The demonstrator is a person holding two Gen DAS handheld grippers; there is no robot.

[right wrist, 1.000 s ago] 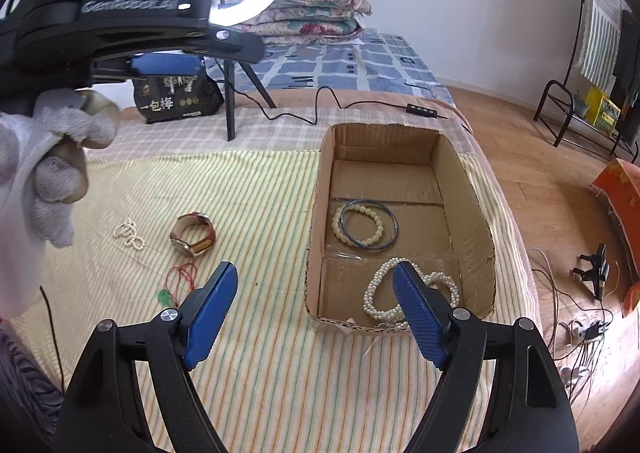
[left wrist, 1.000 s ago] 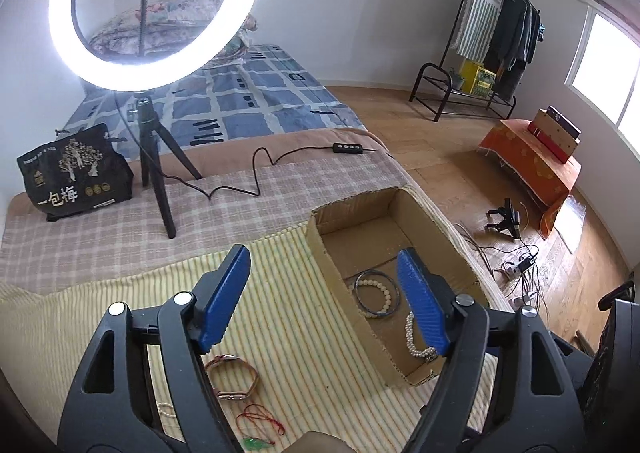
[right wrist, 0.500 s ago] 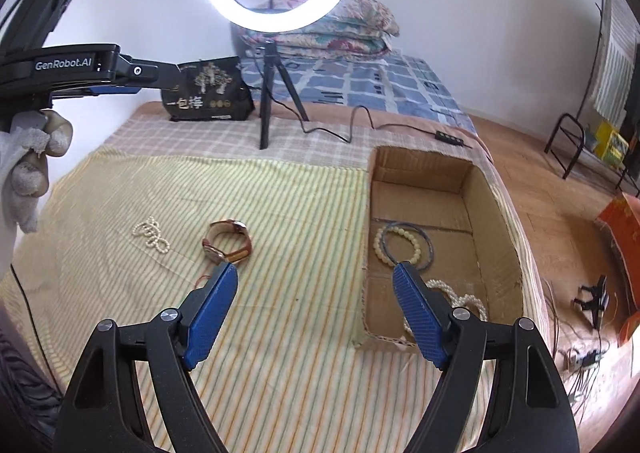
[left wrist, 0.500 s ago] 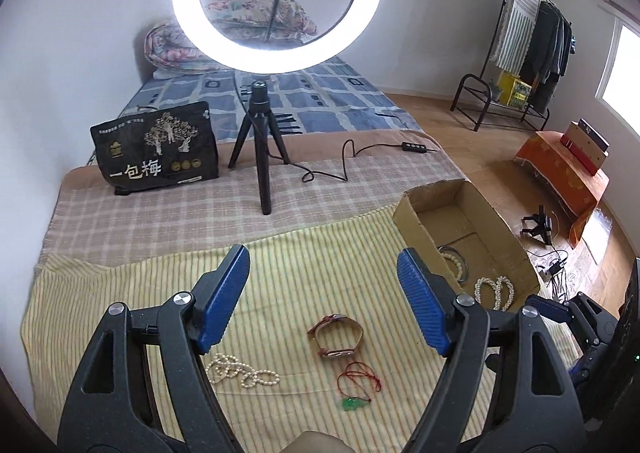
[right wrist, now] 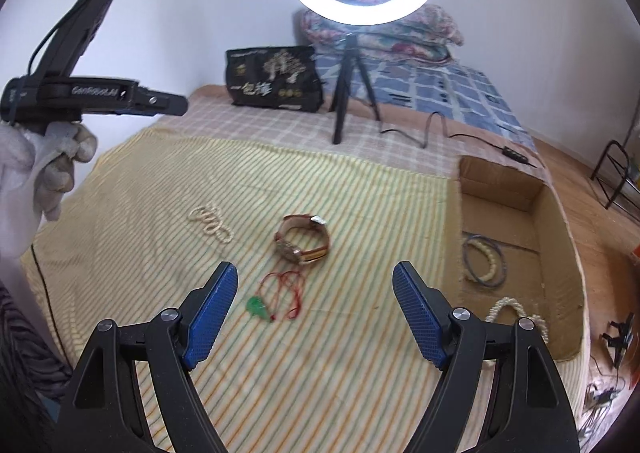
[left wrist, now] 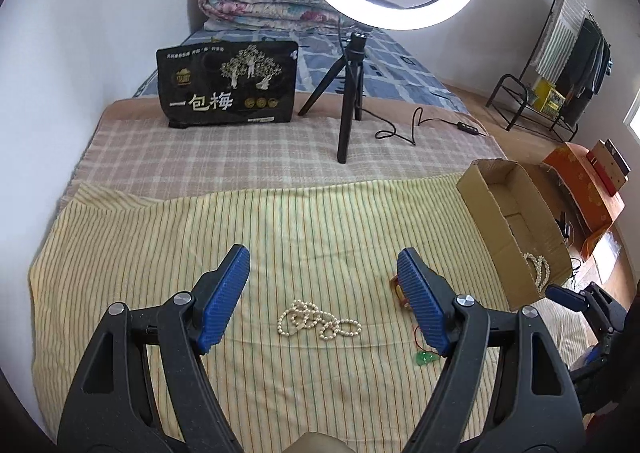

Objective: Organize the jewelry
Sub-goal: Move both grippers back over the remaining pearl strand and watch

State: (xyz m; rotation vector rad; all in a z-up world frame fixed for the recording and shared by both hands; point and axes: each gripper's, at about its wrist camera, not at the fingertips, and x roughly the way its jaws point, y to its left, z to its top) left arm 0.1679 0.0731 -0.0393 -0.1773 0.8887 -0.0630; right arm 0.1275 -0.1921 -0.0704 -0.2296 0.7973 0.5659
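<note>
A pearl necklace (left wrist: 318, 323) lies on the striped yellow cloth, between the fingers of my open, empty left gripper (left wrist: 322, 269), which hangs above it. It also shows in the right wrist view (right wrist: 210, 219). A brown-strap watch (right wrist: 302, 243) and a red cord with a green pendant (right wrist: 276, 295) lie ahead of my open, empty right gripper (right wrist: 314, 285). The cardboard box (right wrist: 560, 253) at right holds a bead bracelet with a dark ring (right wrist: 484, 261) and a pearl strand (right wrist: 516, 315).
A ring light on a tripod (left wrist: 352, 93) and a black printed bag (left wrist: 228, 83) stand at the back of the bed, with a cable (left wrist: 416, 129) trailing right. The bed edge and wooden floor (right wrist: 608, 237) lie right of the box.
Both grippers have swung left, away from the box. The left one now sits over the pearl necklace, the right one faces the watch and pendant. Both stayed open.
</note>
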